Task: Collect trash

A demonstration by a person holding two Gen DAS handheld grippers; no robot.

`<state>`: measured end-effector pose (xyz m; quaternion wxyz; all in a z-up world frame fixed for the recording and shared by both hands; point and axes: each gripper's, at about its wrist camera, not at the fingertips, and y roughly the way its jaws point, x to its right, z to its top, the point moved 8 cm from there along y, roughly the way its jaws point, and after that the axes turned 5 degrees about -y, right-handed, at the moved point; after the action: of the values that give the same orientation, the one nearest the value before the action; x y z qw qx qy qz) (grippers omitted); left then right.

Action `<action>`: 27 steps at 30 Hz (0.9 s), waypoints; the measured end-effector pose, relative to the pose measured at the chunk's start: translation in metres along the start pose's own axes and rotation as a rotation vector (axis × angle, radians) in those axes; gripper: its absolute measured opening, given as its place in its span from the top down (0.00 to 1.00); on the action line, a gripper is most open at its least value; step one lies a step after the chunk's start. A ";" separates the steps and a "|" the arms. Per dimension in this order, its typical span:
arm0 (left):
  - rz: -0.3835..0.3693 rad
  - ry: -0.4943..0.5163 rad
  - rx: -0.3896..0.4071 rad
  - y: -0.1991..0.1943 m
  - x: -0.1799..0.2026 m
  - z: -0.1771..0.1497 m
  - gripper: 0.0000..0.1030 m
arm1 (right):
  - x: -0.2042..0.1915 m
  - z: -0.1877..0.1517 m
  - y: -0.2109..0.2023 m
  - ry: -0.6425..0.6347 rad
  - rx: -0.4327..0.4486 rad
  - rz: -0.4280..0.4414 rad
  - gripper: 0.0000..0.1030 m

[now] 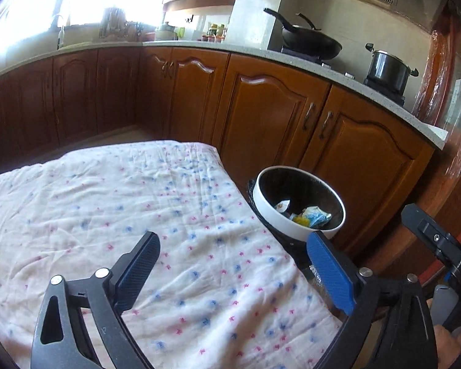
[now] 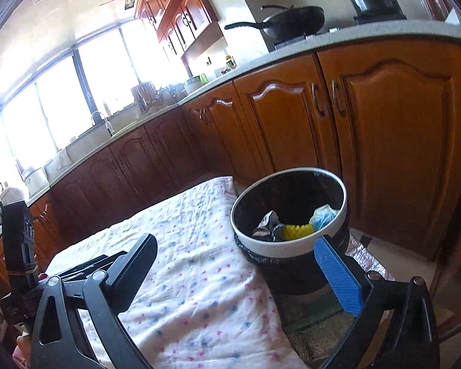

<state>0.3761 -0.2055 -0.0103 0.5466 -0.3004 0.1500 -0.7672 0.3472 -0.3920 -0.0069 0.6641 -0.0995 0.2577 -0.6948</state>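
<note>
A round trash bin [image 1: 262, 206] with a white rim and black liner stands beside the right edge of a cloth-covered table [image 1: 138, 209]. Inside it lie crumpled wrappers [image 1: 315, 216], blue, yellow and white. In the right wrist view the same bin [image 2: 255, 243] holds a silver wrapper [image 2: 265, 226], a yellow piece [image 2: 295, 230] and a blue wad [image 2: 322, 216]. My left gripper [image 1: 233, 243] hangs open over the cloth with nothing between its fingers. My right gripper [image 2: 236, 244] is open too, empty, its blue pad [image 2: 338, 276] in front of the bin.
Brown wooden cabinets [image 1: 270, 117] run under a pale countertop [image 1: 230, 50] behind the table. A black wok [image 1: 310, 43] and a steel pot [image 1: 388, 69] sit on the stove. The other gripper's black body [image 1: 439, 243] shows at the right edge of the left wrist view.
</note>
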 end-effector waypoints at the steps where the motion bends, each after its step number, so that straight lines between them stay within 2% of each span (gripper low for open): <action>1: 0.010 0.004 0.027 -0.010 -0.001 0.001 0.01 | -0.005 0.006 -0.007 -0.019 0.023 -0.004 0.00; 4: 0.053 0.016 0.088 -0.025 -0.008 -0.005 0.01 | -0.018 0.018 -0.025 -0.058 0.104 -0.007 0.00; 8: 0.073 0.005 0.105 -0.023 -0.017 -0.033 0.01 | -0.021 0.000 -0.029 -0.082 0.195 -0.049 0.00; 10: 0.086 -0.003 0.107 -0.022 -0.023 -0.046 0.01 | -0.019 -0.016 -0.022 -0.077 0.189 -0.071 0.00; 16: 0.152 0.024 0.126 -0.020 -0.036 -0.067 0.01 | -0.024 -0.057 -0.003 -0.091 0.112 -0.056 0.00; 27: 0.229 0.040 0.161 -0.035 -0.052 -0.082 0.01 | -0.049 -0.072 -0.010 -0.175 0.091 -0.013 0.00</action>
<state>0.3101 -0.1527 -0.0692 0.6497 -0.2209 0.1321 -0.7153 0.3082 -0.3277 -0.0528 0.6832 -0.1313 0.1663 -0.6988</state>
